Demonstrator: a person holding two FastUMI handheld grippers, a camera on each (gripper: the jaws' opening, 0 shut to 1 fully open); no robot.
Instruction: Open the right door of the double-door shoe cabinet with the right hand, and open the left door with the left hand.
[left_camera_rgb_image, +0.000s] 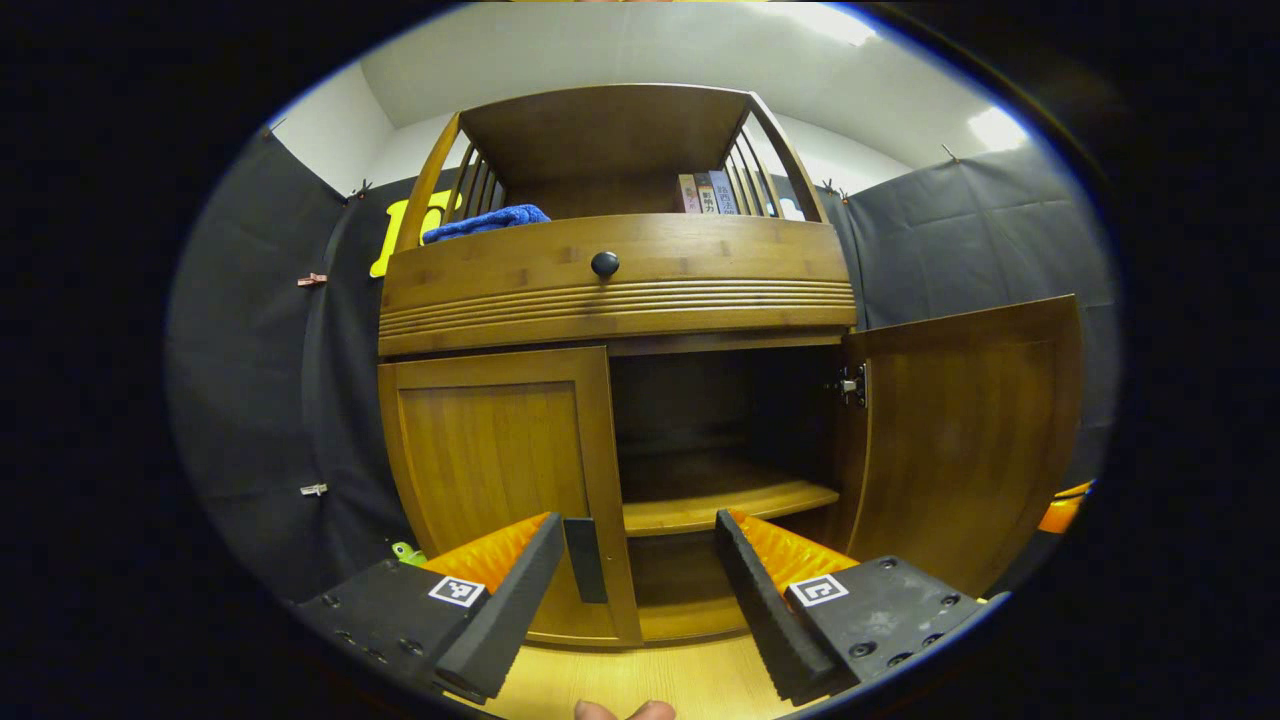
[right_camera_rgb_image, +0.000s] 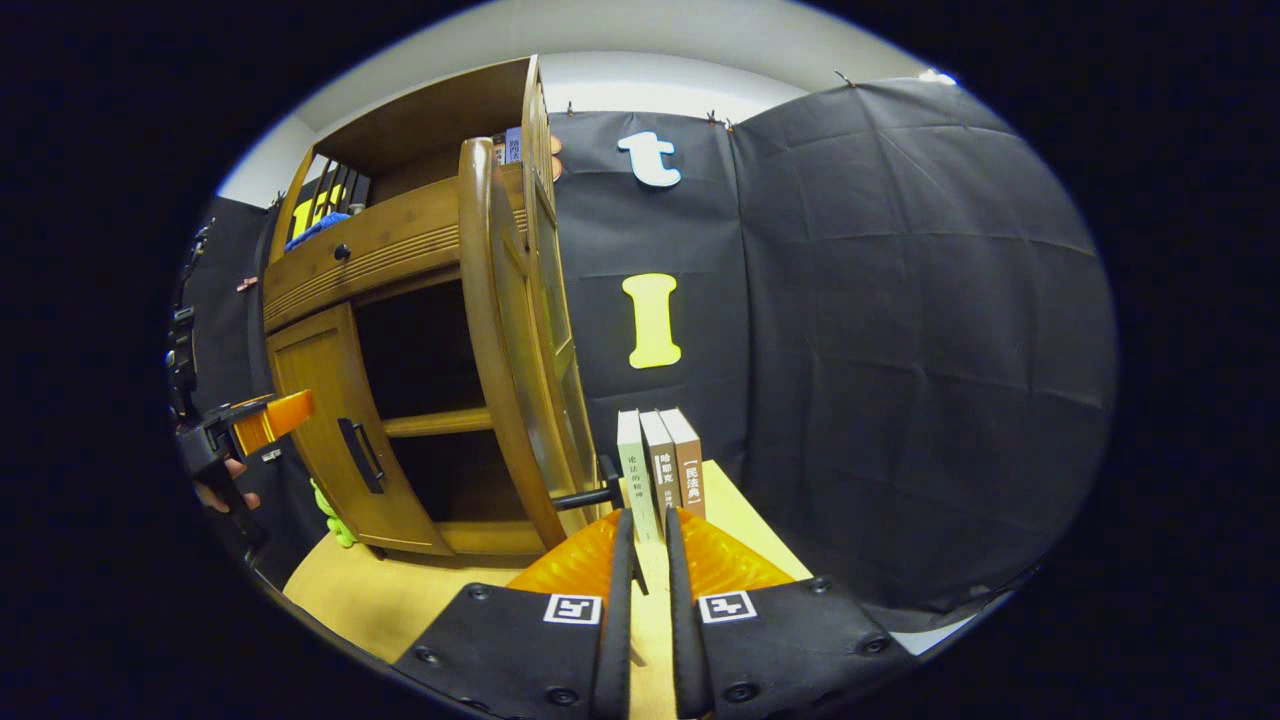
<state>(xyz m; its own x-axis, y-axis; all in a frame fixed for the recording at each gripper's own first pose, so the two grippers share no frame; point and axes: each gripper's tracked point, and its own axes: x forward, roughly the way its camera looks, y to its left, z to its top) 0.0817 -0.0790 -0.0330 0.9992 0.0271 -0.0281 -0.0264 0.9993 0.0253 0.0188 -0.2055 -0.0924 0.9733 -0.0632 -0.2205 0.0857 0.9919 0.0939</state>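
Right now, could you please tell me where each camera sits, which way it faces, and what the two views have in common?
Left gripper view: rides the open left hand-held gripper, facing the brown wooden double-door shoe cabinet head-on; a fingertip shows below.
Right gripper view: rides the right hand-held gripper, beside the swung-open right door, looking along its edge towards three upright books.
Shared: the closed left door, the round black drawer knob.

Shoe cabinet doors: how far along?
Done: right door is swung open, shelf exposed; right gripper is nearly closed beside its handle. In hand: left gripper, open, straddles the left door's handle. Left: left door is closed, to be pulled open.
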